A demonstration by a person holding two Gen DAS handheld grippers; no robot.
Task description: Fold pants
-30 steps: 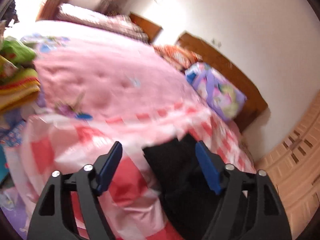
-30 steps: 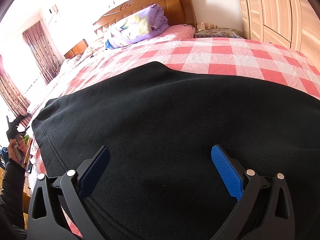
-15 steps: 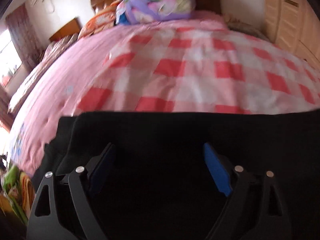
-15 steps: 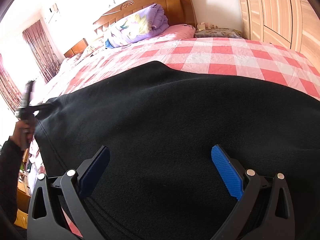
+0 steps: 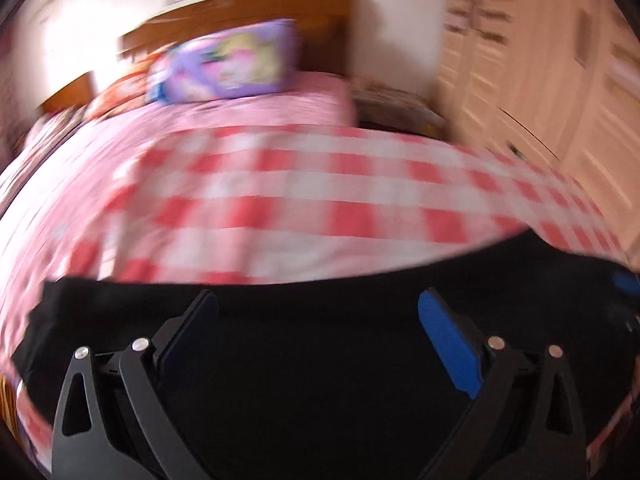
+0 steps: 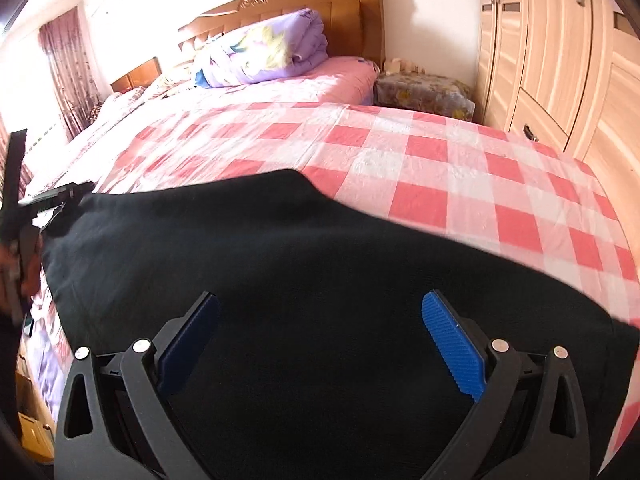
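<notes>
**Two cameras looking down over the bed**

Each camera sits on a gripper and looks along its two fingers, tipped down, close over the black pants [image 5: 320, 360] on the bed [image 6: 400, 152]. The left view is blurry. The right view is sharp and shows the left gripper [image 6: 60, 200] at its far left edge. Both views share the pants, the checked sheet [image 5: 280, 200], the headboard [image 6: 352, 12] and the wardrobe [image 6: 560, 60].

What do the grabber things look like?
Both are alike. The left gripper and right gripper each have two black plastic arms with triangular cut-outs, silver round bolts, and flat blue fingertips, ridged in the sharper right view.
</notes>
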